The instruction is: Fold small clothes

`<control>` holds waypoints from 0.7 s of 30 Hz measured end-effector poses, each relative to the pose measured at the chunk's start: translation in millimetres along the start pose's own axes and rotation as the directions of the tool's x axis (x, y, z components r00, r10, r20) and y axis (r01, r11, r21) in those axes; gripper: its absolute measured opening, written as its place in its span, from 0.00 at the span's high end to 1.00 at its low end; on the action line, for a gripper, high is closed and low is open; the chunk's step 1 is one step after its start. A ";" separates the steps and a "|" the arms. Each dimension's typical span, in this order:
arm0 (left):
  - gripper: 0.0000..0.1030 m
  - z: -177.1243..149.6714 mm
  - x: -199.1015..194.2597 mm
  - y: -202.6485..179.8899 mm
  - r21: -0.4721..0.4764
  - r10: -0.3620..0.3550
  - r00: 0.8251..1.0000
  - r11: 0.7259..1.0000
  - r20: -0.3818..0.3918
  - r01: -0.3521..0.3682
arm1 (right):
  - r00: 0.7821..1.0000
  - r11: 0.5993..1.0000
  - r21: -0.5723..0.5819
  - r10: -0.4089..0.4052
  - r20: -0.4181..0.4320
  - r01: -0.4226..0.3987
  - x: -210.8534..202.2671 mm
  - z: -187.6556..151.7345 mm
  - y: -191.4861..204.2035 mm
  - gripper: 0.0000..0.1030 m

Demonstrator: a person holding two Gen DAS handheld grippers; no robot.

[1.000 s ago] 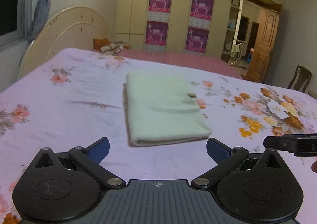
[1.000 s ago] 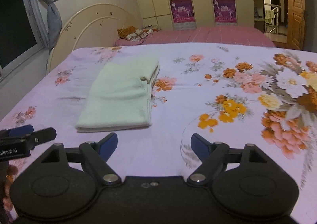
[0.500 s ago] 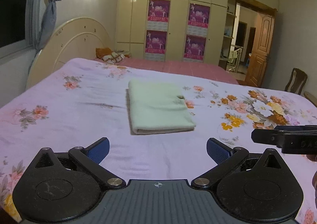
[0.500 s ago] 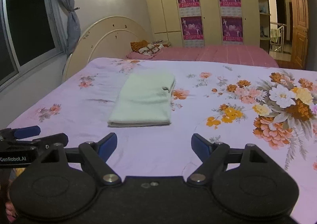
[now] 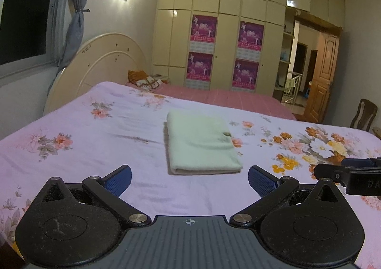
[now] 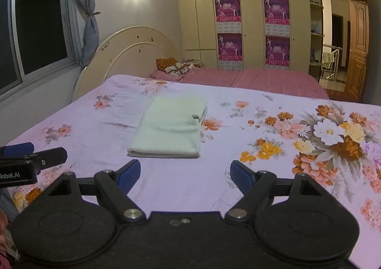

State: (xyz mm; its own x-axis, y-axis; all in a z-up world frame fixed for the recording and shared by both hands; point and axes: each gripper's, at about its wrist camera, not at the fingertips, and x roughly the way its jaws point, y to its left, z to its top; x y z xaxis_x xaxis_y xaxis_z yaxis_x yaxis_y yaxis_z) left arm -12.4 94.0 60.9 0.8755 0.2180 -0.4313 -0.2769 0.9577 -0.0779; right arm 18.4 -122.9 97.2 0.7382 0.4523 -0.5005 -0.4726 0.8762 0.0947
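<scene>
Hovering wide and empty short of the folded cloth, both the left gripper and right gripper should leave the neat stack on the bed untouched.

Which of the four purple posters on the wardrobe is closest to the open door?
The upper right poster; it hangs on the door-side wardrobe panel, above its twin.

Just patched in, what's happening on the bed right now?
A pale green cloth lies folded into a neat rectangle on the floral bedsheet. Neither the left gripper nor the right gripper touches it; both are open and empty, short of its near edge. The fold looks finished.
</scene>
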 end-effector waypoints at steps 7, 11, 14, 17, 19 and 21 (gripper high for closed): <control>0.00 -0.1 -0.9 -11.4 0.010 -0.004 1.000 1.000 0.004 0.003 | 1.000 1.000 -0.011 0.003 0.014 -0.002 -4.1 -1.1 -1.8 0.21; 0.00 0.3 0.2 -17.0 0.016 -0.008 1.000 1.000 0.004 0.008 | 1.000 1.000 0.000 -0.008 0.026 0.008 -7.1 -0.2 -7.7 0.21; 0.00 0.5 1.4 -21.8 0.022 -0.012 1.000 1.000 0.001 0.012 | 0.999 1.000 0.005 -0.018 0.032 0.018 -8.7 -0.1 -11.0 0.21; 0.00 1.0 2.2 -25.1 0.033 -0.016 1.000 0.999 0.001 0.016 | 0.999 1.000 0.010 -0.027 0.041 0.026 -9.8 -0.1 -14.2 0.21; 0.00 1.4 2.6 -27.4 0.036 -0.017 1.000 0.999 0.001 0.017 | 0.999 0.999 0.015 -0.031 0.043 0.031 -9.8 -0.4 -16.0 0.21; 0.00 1.5 3.1 -28.0 0.037 -0.018 1.000 0.999 0.001 0.018 | 0.998 0.999 0.016 -0.034 0.044 0.033 -9.7 -1.1 -16.9 0.21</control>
State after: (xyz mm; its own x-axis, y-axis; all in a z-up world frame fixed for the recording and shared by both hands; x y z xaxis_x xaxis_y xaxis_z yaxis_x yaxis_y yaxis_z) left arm -1.3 68.1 63.1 0.8805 0.2010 -0.4293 -0.2463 0.9678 -0.0521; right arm 18.6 -142.2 99.5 0.7742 0.4294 -0.4650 -0.4400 0.8933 0.0923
